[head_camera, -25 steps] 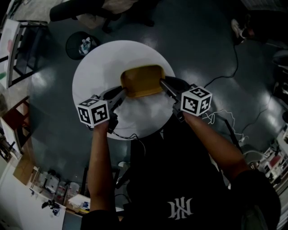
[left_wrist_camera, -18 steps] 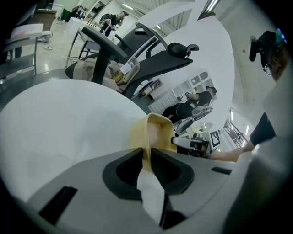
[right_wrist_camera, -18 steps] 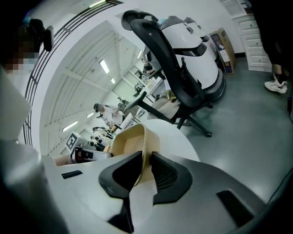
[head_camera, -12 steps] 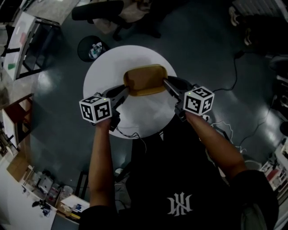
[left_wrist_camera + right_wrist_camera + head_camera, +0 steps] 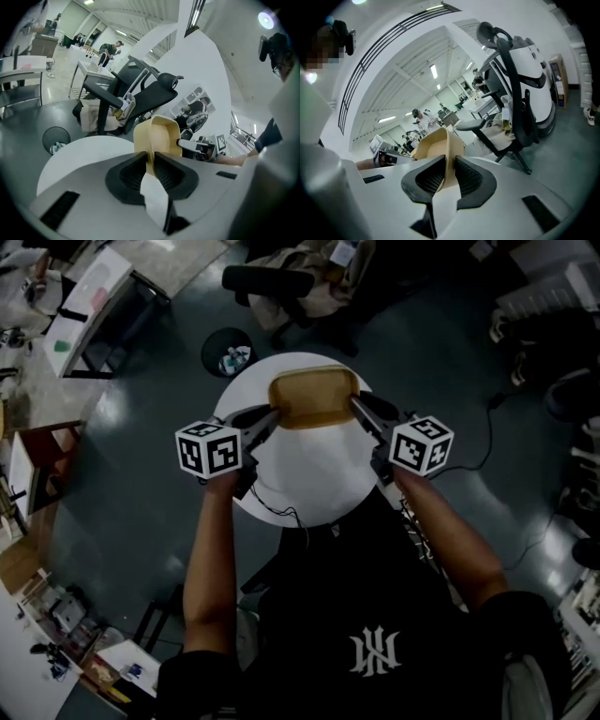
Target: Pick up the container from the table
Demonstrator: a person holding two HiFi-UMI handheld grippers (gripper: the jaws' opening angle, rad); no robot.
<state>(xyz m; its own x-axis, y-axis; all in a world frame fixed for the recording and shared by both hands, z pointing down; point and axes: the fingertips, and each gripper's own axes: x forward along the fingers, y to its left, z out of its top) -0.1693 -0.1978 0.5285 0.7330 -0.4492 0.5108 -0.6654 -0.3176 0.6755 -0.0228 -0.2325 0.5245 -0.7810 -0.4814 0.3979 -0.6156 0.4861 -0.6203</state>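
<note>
Our left gripper is pinched tight on one end rim of the tan container; our right gripper is clamped likewise on the opposite end; the container spans between them over the far part of the round white worktop, and we cannot tell whether it is clear of the surface; to lift well, we judge both hands should rise together, level and evenly spaced, so neither thin rim slips.
</note>
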